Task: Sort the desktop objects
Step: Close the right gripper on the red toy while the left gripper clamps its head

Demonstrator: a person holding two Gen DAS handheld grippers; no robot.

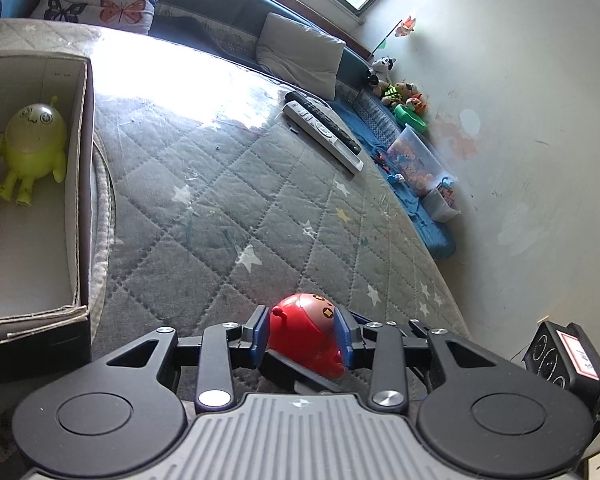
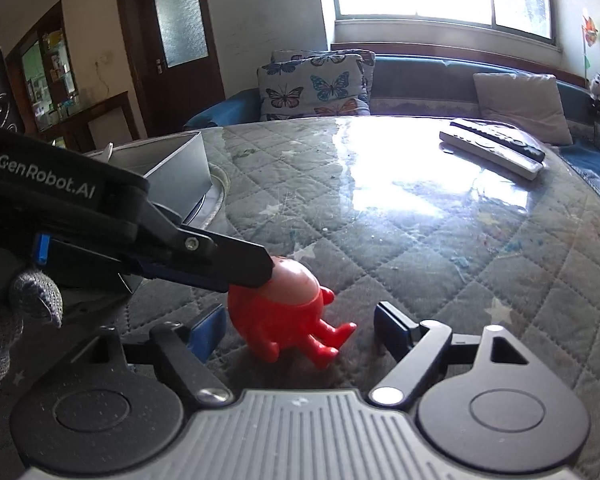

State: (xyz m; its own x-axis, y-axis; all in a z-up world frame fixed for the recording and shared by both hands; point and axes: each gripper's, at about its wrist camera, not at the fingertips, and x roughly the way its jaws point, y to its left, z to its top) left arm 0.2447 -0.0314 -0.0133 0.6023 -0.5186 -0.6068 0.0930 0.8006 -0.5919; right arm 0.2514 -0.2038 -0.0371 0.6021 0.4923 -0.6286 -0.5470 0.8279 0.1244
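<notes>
Quilted grey cloth with pale stars covers the table (image 1: pixel 228 184), and at its left edge stands an open cardboard box (image 1: pixel 82 184) that already holds a green egg-shaped toy (image 1: pixel 32 144). Two remote controls (image 1: pixel 324 128) lie well apart, near the far side. The step in hand looks like a handover. The left gripper (image 1: pixel 306 338) has its blue fingers (image 1: pixel 260 336) pinching a red egg-shaped toy (image 1: pixel 308 332) at its sides, down by the cloth. The right gripper (image 2: pixel 300 330) has its fingers spread wide, clear of the toy on both sides — it grips nothing. Next, I judge, the left hand must lift the red toy and carry it leftward over the box wall — keeping its grip firm on that rounded, slippery-looking body.
</notes>
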